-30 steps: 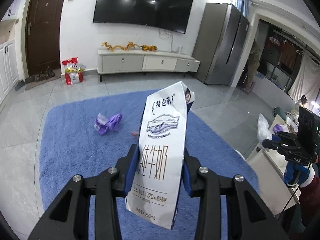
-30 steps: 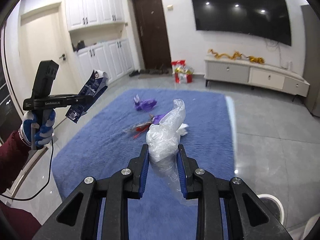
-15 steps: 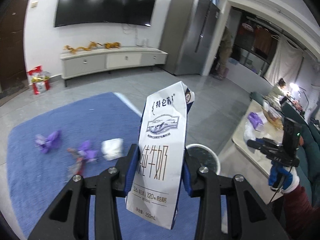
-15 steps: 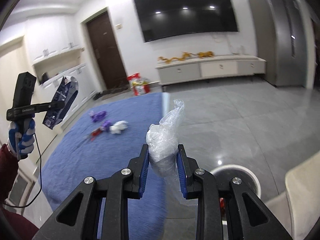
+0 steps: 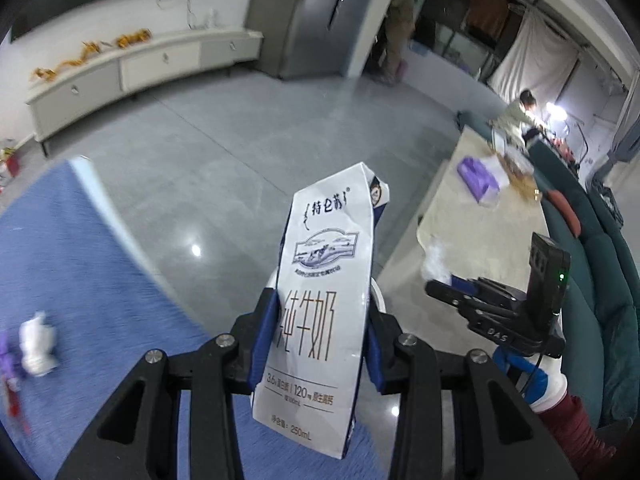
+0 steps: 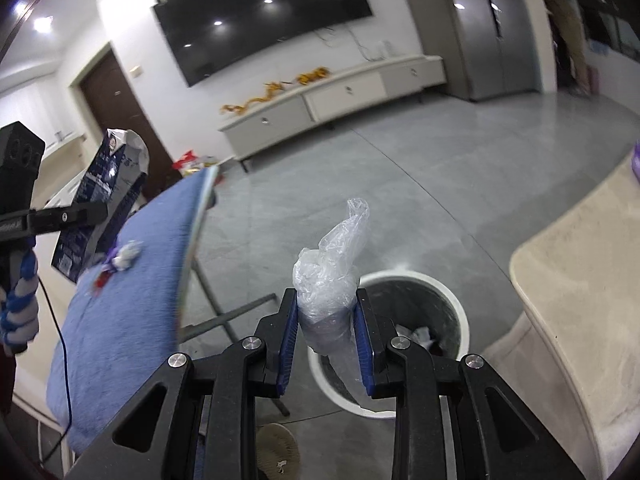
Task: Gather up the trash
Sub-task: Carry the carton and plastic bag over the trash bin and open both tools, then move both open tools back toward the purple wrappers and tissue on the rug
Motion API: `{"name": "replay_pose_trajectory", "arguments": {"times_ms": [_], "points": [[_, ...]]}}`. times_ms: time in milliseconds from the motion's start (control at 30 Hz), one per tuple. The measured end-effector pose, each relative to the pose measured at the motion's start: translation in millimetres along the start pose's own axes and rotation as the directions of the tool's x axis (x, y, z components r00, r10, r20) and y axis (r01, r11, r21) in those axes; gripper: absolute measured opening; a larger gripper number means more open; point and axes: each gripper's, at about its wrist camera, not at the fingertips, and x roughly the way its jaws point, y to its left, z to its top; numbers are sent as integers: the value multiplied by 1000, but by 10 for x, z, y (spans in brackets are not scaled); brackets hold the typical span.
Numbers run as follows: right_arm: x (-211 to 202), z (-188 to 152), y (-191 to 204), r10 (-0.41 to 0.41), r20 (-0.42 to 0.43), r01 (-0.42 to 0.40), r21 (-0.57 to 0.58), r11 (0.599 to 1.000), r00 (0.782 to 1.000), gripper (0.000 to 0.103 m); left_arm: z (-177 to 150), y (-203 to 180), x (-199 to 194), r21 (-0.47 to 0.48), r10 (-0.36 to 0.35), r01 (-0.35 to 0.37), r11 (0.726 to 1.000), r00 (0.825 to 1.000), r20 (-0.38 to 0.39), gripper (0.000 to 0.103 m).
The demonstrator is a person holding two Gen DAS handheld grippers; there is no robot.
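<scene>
While both hands hang over the grey floor, the left claw (image 5: 322, 332) is narrowed onto a white milk carton (image 5: 324, 300), its blue pads pressing the carton's sides, the carton standing upright out of the jaws. The right claw (image 6: 326, 320) is pinched on a crumpled clear plastic bag (image 6: 330, 276), held just above and beside the white-rimmed trash bin (image 6: 448, 292), which already has scraps inside. More litter, a white wad (image 5: 38, 344) among it, lies on the blue rug (image 5: 80, 272)
</scene>
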Motion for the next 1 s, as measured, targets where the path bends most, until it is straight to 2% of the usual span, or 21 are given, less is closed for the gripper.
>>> {"name": "replay_pose_trajectory", "arguments": {"times_ms": [233,367,567,600,667,733,867,1000], "points": [[450,2,-302,-28,-56,32,73,997,998,27,149,-188,884,-4,1,-1,1000,991,-131,38],[711,7,-398,-43,-90,52,97,994,995,28,189,-241,1240,-26,-6,1,1000,987,-163,38],[1001,-3,-443,-84,-138,97,89,991,987,30,201,-219,1562,-64,-34,23,998,983,-183,40],[1033,-8,-459,-97,-144,111,87,990,985,30,194,-192,1580,-74,-41,28,997,982,-184,41],[1079,-15,-489,-112,-156,126,86,988,981,41,198,-160,1630,-103,-63,45,994,980,-187,49],[1111,-37,-488,-132,-166,148,84,985,977,49,209,-153,1625,-119,-75,55,991,982,-173,58],[1072,-83,-479,-144,-175,161,86,983,974,50,205,-155,1489,-132,-94,74,988,985,-146,58],[921,-81,-397,-142,-163,156,75,985,976,50,177,-181,1074,-102,-75,66,993,994,-83,58]]}}
